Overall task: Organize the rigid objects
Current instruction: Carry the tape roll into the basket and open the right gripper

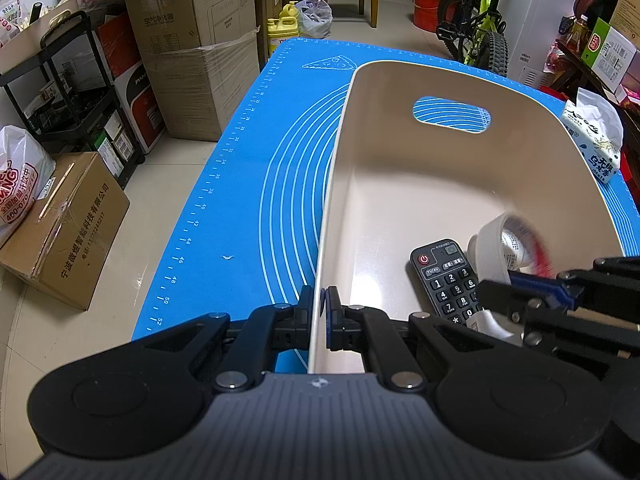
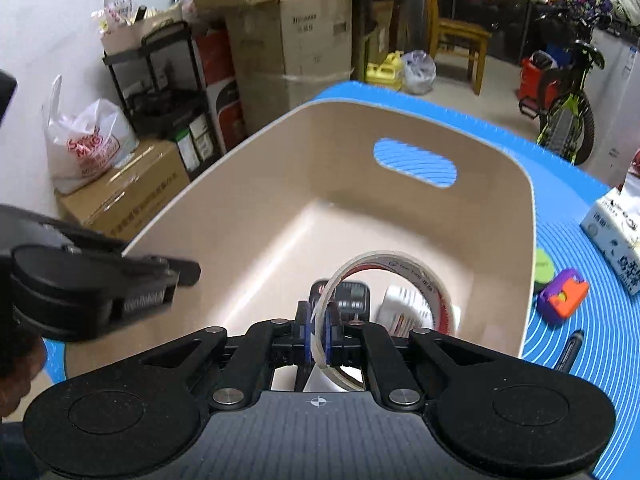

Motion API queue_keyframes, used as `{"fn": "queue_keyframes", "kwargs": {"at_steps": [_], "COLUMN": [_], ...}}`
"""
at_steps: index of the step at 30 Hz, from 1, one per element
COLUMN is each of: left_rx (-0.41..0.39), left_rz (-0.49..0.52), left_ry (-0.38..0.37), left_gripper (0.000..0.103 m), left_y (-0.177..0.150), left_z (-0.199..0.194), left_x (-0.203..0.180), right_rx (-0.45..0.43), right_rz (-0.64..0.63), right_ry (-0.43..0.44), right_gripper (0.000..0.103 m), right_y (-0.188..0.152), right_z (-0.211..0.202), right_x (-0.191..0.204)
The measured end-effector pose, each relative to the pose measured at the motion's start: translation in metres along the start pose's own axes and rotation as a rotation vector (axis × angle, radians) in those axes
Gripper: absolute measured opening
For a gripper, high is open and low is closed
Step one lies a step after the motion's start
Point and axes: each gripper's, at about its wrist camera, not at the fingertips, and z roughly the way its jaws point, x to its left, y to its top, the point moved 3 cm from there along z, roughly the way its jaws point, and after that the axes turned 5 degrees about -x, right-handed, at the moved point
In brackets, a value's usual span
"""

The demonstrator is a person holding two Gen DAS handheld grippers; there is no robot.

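Note:
A beige bin [image 1: 400, 84] with a handle cut-out stands on the blue mat [image 1: 260, 200]. My left gripper [image 1: 320, 300] is shut on the rim of the bin's left wall; it also shows in the right wrist view [image 2: 176, 280]. Inside the bin lie a black remote [image 1: 444, 280] and a small white box [image 2: 404, 308]. My right gripper [image 2: 319, 316] hangs over the bin's near end. The thin wall of a tape roll [image 2: 420, 276] passes between its pads, which stand slightly apart from it. The tape roll [image 1: 492, 248] looks blurred in the left wrist view.
On the mat to the right of the bin lie a tissue pack [image 2: 616, 236], a purple and orange toy [image 2: 562, 296], a green disc [image 2: 542, 266] and a black pen [image 2: 572, 344]. Cardboard boxes, a black rack and a bicycle surround the table.

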Motion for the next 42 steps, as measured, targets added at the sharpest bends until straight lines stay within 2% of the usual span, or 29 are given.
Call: {"fn": "queue_keyframes", "kwargs": {"at_steps": [3, 4, 6, 7, 10, 12, 15, 20, 24, 35, 42], "left_rx": [0.000, 0.000, 0.000, 0.000, 0.000, 0.000, 0.001, 0.000, 0.000, 0.000, 0.000], "left_rz": [0.001, 0.001, 0.002, 0.001, 0.002, 0.002, 0.002, 0.002, 0.002, 0.003, 0.003], "left_ry": [0.000, 0.001, 0.001, 0.000, 0.000, 0.001, 0.000, 0.000, 0.000, 0.000, 0.000], "left_gripper": [0.007, 0.007, 0.007, 0.007, 0.007, 0.007, 0.007, 0.007, 0.007, 0.007, 0.007], "left_y": [0.000, 0.000, 0.000, 0.000, 0.000, 0.000, 0.000, 0.000, 0.000, 0.000, 0.000], "left_z": [0.000, 0.000, 0.001, 0.001, 0.001, 0.001, 0.001, 0.001, 0.001, 0.001, 0.001], "left_x": [0.000, 0.000, -0.001, -0.001, -0.001, -0.001, -0.001, -0.001, -0.001, -0.001, -0.001], "right_rx": [-0.002, -0.011, -0.033, -0.046, -0.093, -0.114, -0.150, -0.208, -0.263, -0.257, -0.166], "right_rz": [0.013, 0.022, 0.047, 0.055, 0.067, 0.080, 0.095, 0.154, 0.189, 0.267, 0.357], "right_ry": [0.007, 0.008, 0.016, 0.016, 0.014, 0.007, -0.011, -0.055, -0.126, -0.284, -0.344], "right_gripper": [0.022, 0.026, 0.050, 0.054, 0.059, 0.070, 0.075, 0.088, 0.101, 0.101, 0.101], "right_y": [0.000, 0.000, 0.001, 0.002, 0.006, 0.008, 0.009, 0.010, 0.009, -0.018, -0.051], "right_z": [-0.002, -0.004, -0.011, -0.014, -0.027, -0.035, -0.048, -0.067, -0.083, -0.094, -0.064], "right_x": [-0.004, -0.006, -0.010, -0.012, -0.018, -0.024, -0.035, -0.058, -0.081, -0.147, -0.182]}}
